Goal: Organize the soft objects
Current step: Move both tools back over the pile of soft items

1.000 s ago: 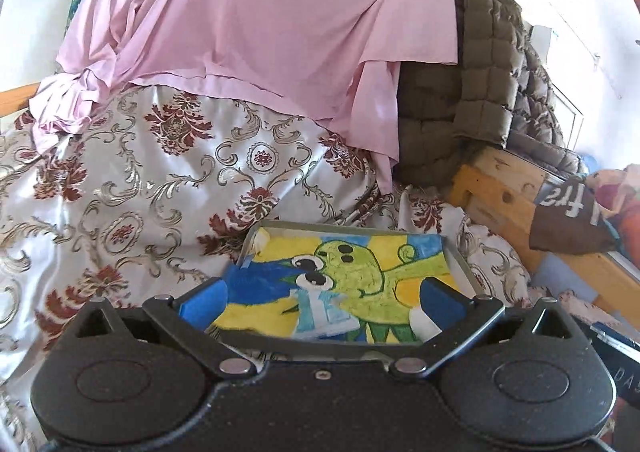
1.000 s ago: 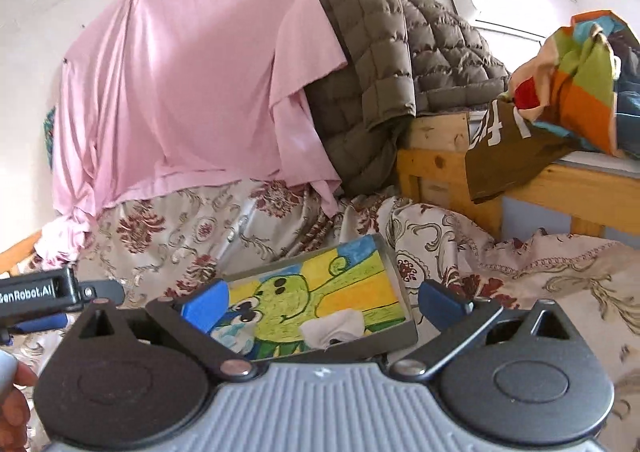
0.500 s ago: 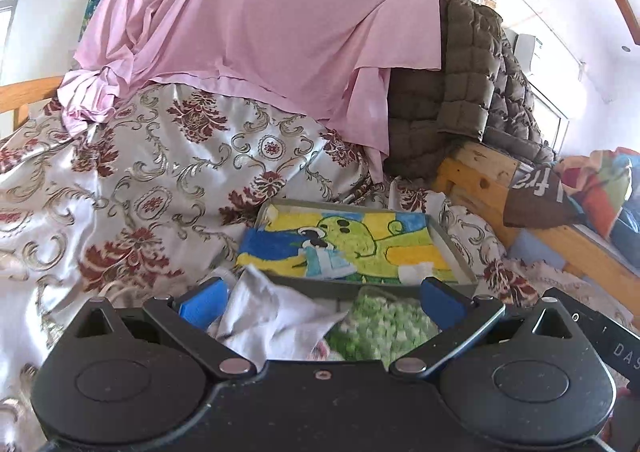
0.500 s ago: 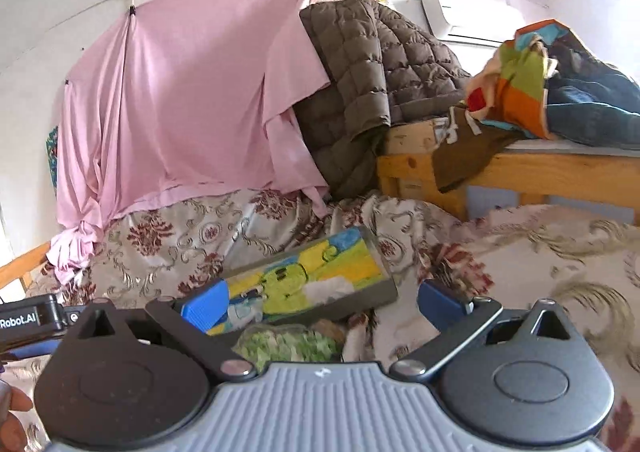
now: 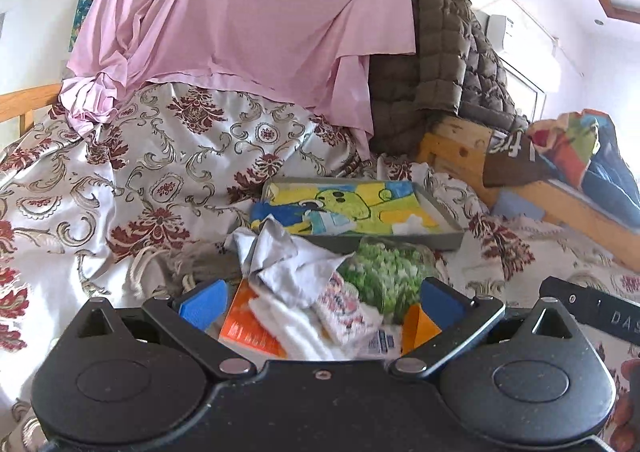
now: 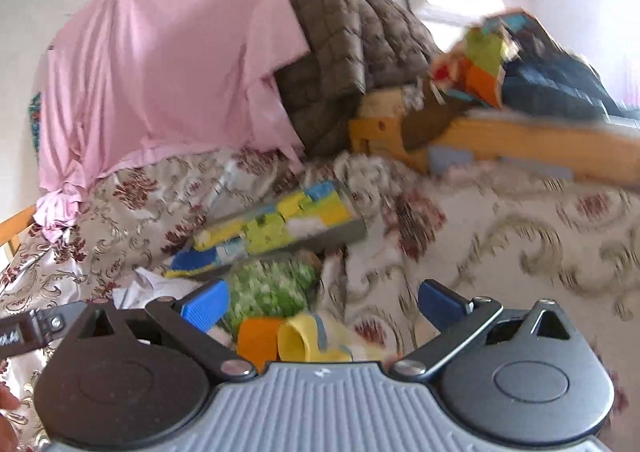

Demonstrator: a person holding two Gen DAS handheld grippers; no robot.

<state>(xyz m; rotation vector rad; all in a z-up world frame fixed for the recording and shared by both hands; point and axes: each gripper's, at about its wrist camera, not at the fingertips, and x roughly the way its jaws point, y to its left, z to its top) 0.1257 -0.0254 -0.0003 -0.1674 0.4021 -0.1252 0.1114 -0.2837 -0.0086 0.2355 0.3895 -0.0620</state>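
Where the floral bedspread [image 5: 152, 171] dips, a shallow grey tray [image 5: 436, 242] lined with a green-and-yellow cartoon drawing serves as the landmark: a heap of soft objects lies just in front of it, nearer both cameras. In the heap, a crumpled grey cloth [image 5: 280, 260] sits left of a green-and-white speckled bundle [image 5: 386, 272], which touches the tray's near wall; below them lie a white towel [image 5: 288, 326], a patterned pink-white piece [image 5: 344, 310] and orange packaging [image 5: 244, 326] whose print is too small to read. The left gripper [image 5: 320, 302] hangs over the heap, blue pads spread, holding nothing. The right gripper [image 6: 324, 302] is likewise spread and empty, its view motion-blurred, above an orange item [image 6: 258, 338] and a yellow one [image 6: 304, 344]. On the right gripper's arm, seen from the left camera, only the letters "DAS" [image 5: 624, 320] are legible.
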